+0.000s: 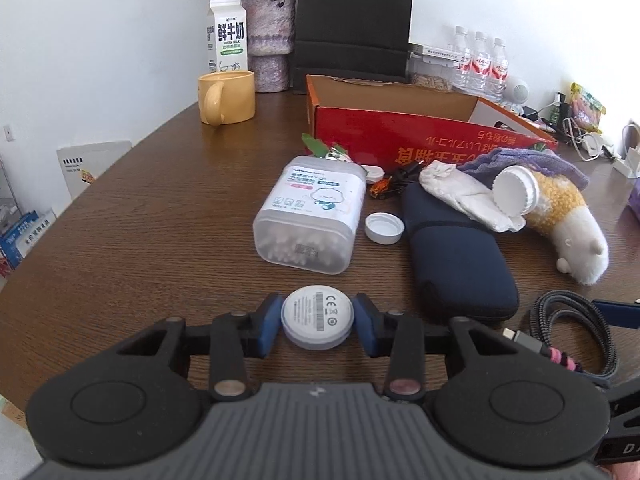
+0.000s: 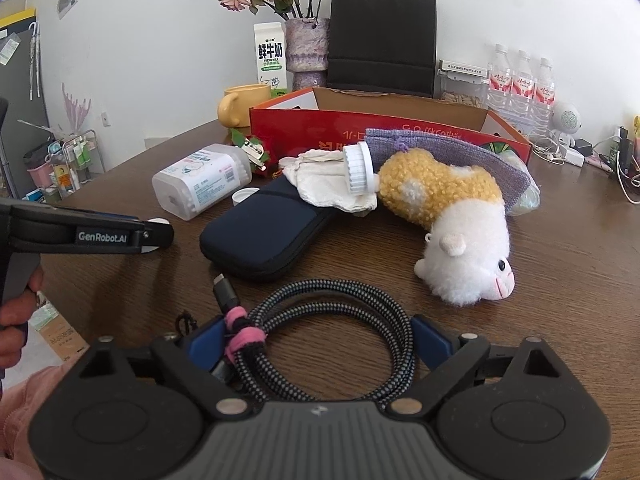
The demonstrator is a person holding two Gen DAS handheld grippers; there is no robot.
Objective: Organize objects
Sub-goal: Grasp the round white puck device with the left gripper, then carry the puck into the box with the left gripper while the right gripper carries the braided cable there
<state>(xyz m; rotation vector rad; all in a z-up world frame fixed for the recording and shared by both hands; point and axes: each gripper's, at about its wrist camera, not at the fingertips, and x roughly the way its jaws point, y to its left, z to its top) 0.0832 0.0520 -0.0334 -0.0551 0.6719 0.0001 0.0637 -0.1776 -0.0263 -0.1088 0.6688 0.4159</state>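
A white round device with a barcode label lies on the brown table near the front edge. My left gripper is shut on it, a blue pad pressed against each side. From the right wrist view the left gripper shows side-on at the left, a hand on its handle. A coiled braided cable with a pink tie lies right in front of my right gripper. Its jaws stand wide with the coil between them, and the blue pads sit right beside the coil's edges. The same cable shows at the lower right of the left wrist view.
A red cardboard box stands open behind the clutter. A cotton swab box, a white cap, a navy case, a plush toy and a white-lidded bottle lie in front of it. A yellow mug stands back left.
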